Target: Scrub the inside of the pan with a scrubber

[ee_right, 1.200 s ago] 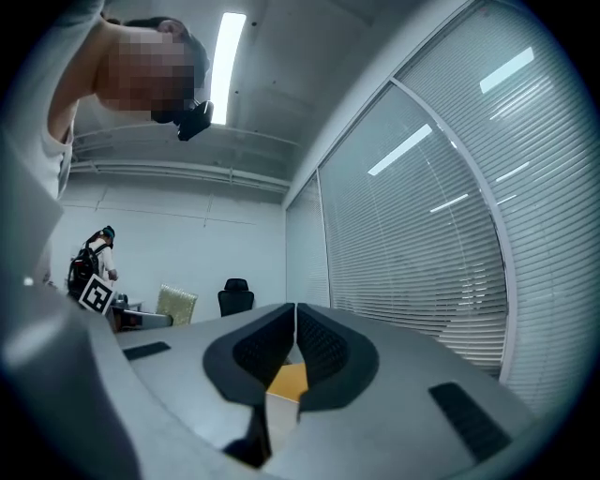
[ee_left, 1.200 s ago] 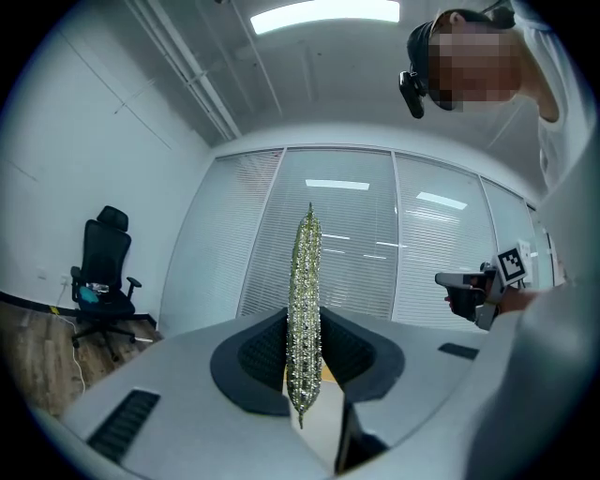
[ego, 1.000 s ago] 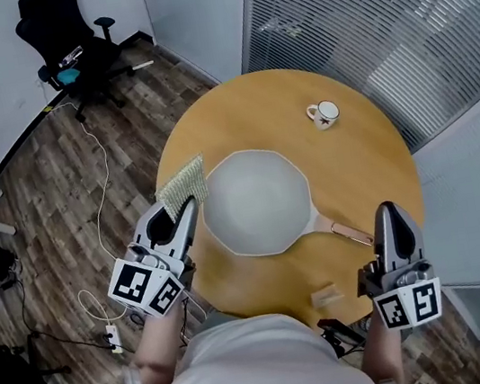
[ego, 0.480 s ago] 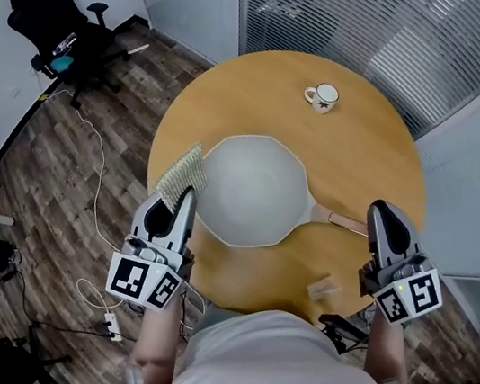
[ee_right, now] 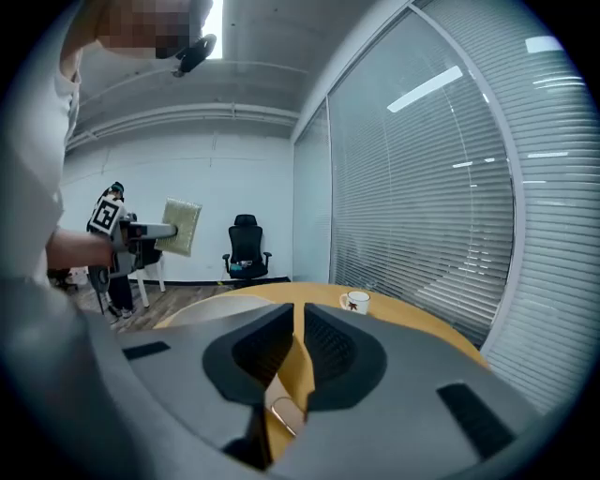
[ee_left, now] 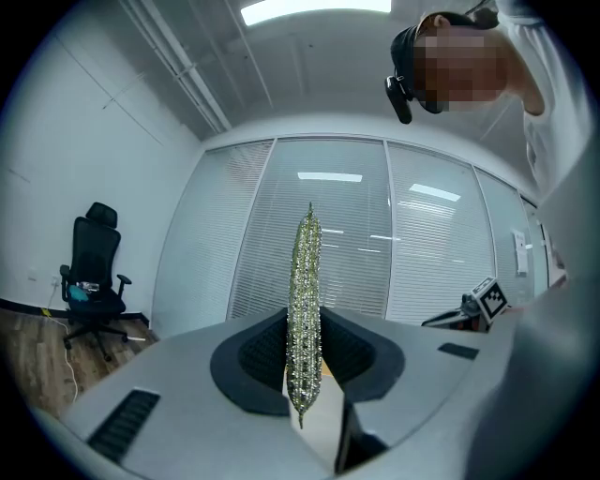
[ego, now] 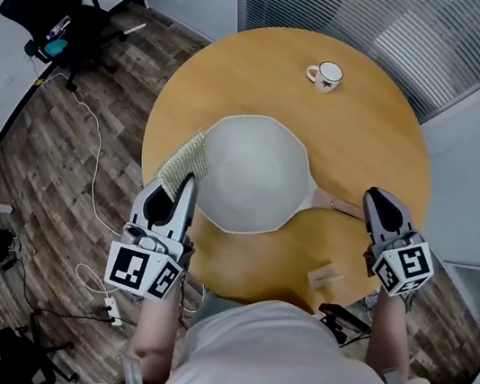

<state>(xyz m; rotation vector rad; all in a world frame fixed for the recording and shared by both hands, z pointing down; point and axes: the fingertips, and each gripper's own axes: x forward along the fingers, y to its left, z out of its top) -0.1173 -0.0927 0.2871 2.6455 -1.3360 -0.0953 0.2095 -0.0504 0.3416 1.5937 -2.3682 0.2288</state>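
A pale, wide pan point(ego: 250, 173) sits mid-table, its handle point(ego: 338, 207) pointing to the front right. My left gripper point(ego: 186, 185) is shut on a flat greenish scrubber point(ego: 182, 163), held on edge over the pan's left rim. In the left gripper view the scrubber point(ee_left: 305, 300) stands edge-on between the pads. My right gripper point(ego: 376, 197) is shut with nothing between its jaws, just beside the handle's end. In the right gripper view the handle's end point(ee_right: 281, 413) lies below the closed jaws, with the pan point(ee_right: 217, 308) beyond.
The round wooden table point(ego: 368, 138) also carries a white mug point(ego: 325, 75) at the far right and a small wooden block point(ego: 324, 275) near the front edge. A black office chair point(ego: 58, 30) and a loose cable point(ego: 90, 139) are on the floor to the left. Glass walls with blinds stand behind.
My right gripper has come down and forward to the end of the pan's handle. The left gripper with the scrubber has sunk slightly at the pan's left rim.
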